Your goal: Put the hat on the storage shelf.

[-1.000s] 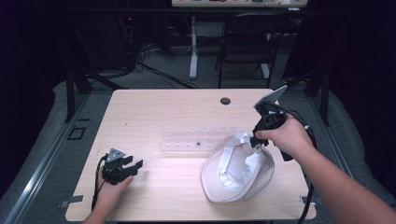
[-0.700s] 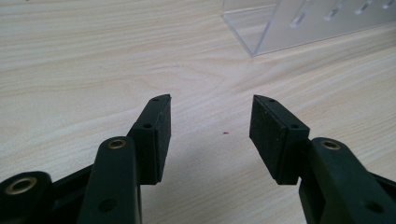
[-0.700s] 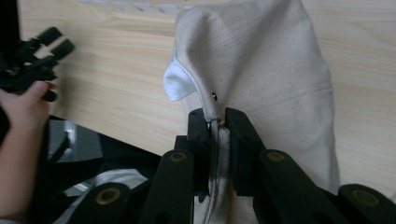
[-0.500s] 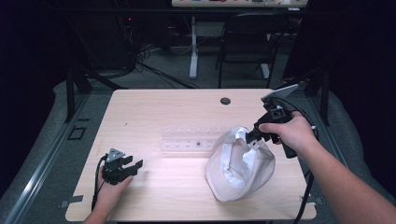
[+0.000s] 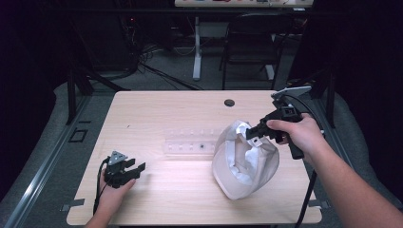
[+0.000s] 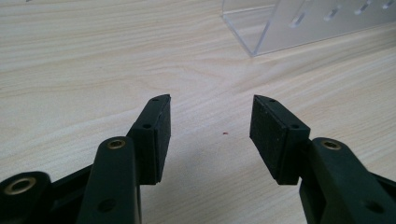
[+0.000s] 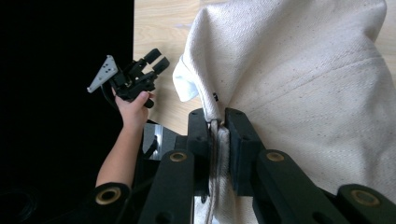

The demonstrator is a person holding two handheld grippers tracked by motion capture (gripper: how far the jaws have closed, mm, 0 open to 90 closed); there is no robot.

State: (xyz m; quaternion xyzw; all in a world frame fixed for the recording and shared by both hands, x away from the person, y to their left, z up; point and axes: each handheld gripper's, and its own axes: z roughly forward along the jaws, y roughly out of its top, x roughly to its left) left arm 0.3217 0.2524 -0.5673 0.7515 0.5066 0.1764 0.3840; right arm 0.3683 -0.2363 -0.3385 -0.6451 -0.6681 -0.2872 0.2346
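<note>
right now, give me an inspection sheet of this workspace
surface: light wood table, mostly bare
job's things: white cloth bag, its top edge pinched and lifted, its bottom on the table
clutter: clear plastic rack mid-table; small dark disc near the far edge
grippers: right gripper shut on the bag; left gripper open, low over bare wood
cables: a black cable trails from the right gripper
surroundings: dark room, chair beyond the table
</note>
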